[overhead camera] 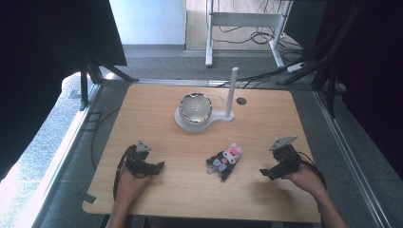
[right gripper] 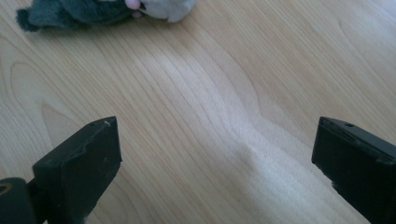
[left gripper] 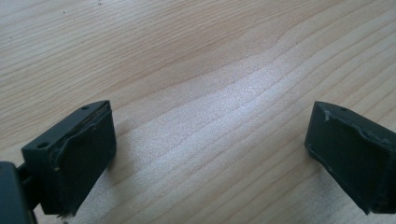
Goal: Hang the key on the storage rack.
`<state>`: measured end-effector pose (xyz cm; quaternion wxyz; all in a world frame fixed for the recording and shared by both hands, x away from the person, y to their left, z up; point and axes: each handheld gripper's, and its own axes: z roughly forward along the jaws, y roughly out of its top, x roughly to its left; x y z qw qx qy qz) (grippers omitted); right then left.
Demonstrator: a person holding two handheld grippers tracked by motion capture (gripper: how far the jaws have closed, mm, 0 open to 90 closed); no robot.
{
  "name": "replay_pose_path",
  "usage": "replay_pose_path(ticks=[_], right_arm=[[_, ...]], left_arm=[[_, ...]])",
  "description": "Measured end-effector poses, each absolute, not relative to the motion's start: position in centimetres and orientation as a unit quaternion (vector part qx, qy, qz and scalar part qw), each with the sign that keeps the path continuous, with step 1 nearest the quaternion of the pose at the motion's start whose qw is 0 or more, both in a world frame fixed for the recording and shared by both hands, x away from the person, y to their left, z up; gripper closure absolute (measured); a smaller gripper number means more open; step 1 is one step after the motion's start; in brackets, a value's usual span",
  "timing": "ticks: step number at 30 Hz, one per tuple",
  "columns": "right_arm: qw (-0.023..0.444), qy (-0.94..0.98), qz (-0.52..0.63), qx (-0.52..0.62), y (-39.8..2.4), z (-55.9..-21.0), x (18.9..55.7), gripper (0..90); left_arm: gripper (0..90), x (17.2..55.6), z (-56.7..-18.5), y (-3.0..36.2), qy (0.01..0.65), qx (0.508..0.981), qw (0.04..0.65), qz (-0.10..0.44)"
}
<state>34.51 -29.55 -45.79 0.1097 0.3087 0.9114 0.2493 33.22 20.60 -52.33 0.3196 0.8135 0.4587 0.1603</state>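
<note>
We are holding the left gripper [overhead camera: 159, 165] low over the wooden table [overhead camera: 157, 109] in the lower left of the high view, its jaws spread wide over bare wood. We are holding the right gripper [overhead camera: 264, 172] at the lower right, jaws likewise released and gripping nothing. A small plush toy [overhead camera: 225, 160] is lying between them, just below centre, apart from both. A shiny bowl [overhead camera: 195, 108] is sitting on a white stand [overhead camera: 223, 115] with an upright post, above centre.
</note>
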Motion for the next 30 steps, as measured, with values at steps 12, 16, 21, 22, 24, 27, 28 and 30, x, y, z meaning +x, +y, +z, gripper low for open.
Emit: replay_pose_path(ticks=[12, 16, 21, 22, 24, 27, 28, 30], right_arm=[[0.102, 0.936, 0.229, 0.247, -26.4, -44.0, 36.6, 0.0], [0.1, 0.944, 0.219, 0.224, -25.3, -43.6, 37.2, 0.0], [0.094, 0.952, 0.21, 0.205, -24.1, -43.4, 37.6, 0.0], [0.093, 0.953, 0.207, 0.201, -23.8, -43.4, 37.7, 0.0], [0.09, 0.957, 0.202, 0.189, -23.1, -43.4, 37.9, 0.0], [0.082, 0.962, 0.198, 0.17, -21.8, -43.4, 38.2, 0.0], [0.08, 0.963, 0.196, 0.166, -21.4, -43.4, 38.3, 0.0], [0.073, 0.965, 0.196, 0.157, -20.8, -43.4, 38.4, 0.0]], left_arm=[[1.9, 33.2, -52.3, 20.6, 0.459, 0.814, 0.32, 0.16], [1.9, 33.2, -52.3, 20.6, 0.459, 0.814, 0.32, 0.16], [1.9, 33.2, -52.3, 20.6, 0.46, 0.812, 0.321, 0.16], [1.9, 33.2, -52.3, 20.6, 0.46, 0.812, 0.321, 0.16], [1.9, 33.2, -52.3, 20.6, 0.46, 0.812, 0.321, 0.16], [1.9, 33.2, -52.3, 20.6, 0.46, 0.812, 0.321, 0.16], [1.9, 33.2, -52.3, 20.6, 0.46, 0.812, 0.321, 0.16], [1.9, 33.2, -52.3, 20.6, 0.46, 0.812, 0.321, 0.16]])
